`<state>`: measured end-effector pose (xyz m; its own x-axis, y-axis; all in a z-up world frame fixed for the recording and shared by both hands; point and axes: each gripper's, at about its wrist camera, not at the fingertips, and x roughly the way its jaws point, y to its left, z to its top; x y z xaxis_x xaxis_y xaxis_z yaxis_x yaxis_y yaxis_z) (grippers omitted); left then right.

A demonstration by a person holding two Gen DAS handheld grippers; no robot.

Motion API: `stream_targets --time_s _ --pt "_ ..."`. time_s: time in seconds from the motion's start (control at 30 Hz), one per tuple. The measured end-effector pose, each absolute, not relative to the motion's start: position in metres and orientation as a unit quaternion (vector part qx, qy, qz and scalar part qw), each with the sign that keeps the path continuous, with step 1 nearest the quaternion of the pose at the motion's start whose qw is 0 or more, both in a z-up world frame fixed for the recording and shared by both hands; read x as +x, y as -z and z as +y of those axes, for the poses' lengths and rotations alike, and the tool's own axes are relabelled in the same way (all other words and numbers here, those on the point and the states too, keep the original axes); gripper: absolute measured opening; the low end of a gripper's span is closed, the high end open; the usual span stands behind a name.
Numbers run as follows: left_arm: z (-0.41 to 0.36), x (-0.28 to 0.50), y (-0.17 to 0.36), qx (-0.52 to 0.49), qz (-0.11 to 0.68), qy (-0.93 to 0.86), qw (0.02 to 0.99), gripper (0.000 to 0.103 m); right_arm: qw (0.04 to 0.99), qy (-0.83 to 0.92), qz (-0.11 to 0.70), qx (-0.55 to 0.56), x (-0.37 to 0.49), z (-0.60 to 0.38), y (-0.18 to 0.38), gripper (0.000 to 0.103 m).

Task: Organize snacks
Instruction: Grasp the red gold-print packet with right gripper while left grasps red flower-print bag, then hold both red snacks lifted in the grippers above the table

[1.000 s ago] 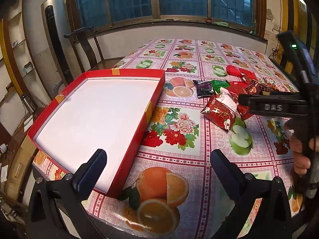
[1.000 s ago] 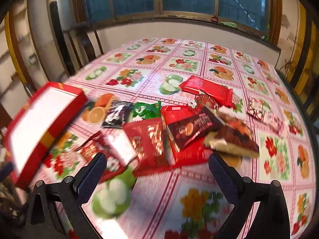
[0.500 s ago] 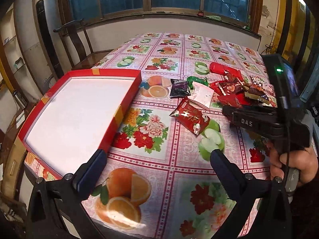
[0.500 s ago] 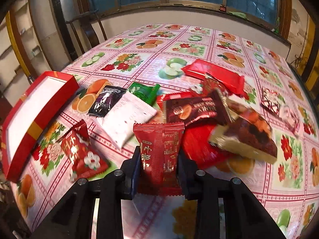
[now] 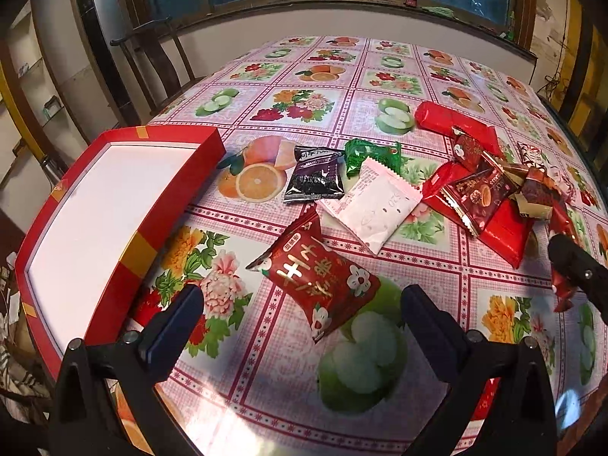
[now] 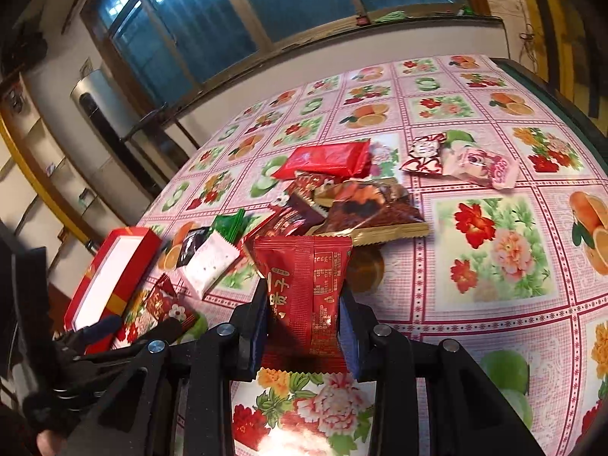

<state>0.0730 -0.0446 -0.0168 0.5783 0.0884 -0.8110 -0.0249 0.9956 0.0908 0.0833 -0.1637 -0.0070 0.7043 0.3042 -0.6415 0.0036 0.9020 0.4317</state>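
The right gripper (image 6: 304, 326) has its jaws pinching a red packet (image 6: 304, 288), lifted above the surface (image 6: 494, 326). The snack pile (image 6: 357, 205) lies just beyond it at 12 o'clock, and the red box (image 6: 110, 277) sits at 9 o'clock. The left gripper (image 5: 300, 323) hovers with jaws spread wide, holding nothing. A red flowered packet (image 5: 315, 277) lies between its fingertips, flat on the surface, with the box (image 5: 159, 209) at 10 o'clock and a white packet (image 5: 376, 205) at 1 o'clock.
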Motion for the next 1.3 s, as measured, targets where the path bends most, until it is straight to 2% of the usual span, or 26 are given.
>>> stream_targets --time_s 0.13,0.23,0.3,0.4,0.93,1.3 --pt "-0.040 0.085 0.028 0.028 0.469 -0.050 0.882 0.103 0.900 -0.083 0.372 0.213 0.082 -0.167 0.007 0.035" --pt "-0.037 0.086 0.031 0.020 0.461 -0.052 0.886 0.085 0.897 -0.079 0.379 0.213 0.084 -0.168 0.010 0.035" --pt "-0.038 0.085 0.028 0.019 0.455 -0.046 0.889 0.061 0.895 -0.078 0.383 0.216 0.086 -0.168 0.013 0.035" --pt "-0.043 0.085 0.027 0.036 0.450 -0.047 0.891 0.055 0.889 -0.079 0.393 0.222 0.088 -0.169 0.017 0.036" --pt "-0.050 0.065 0.005 0.046 0.381 -0.026 0.923 0.053 0.888 -0.064 0.405 0.205 0.094 -0.164 0.022 0.036" --pt "-0.048 0.063 0.003 0.047 0.376 -0.030 0.925 0.053 0.888 -0.065 0.407 0.206 0.094 -0.163 0.022 0.036"
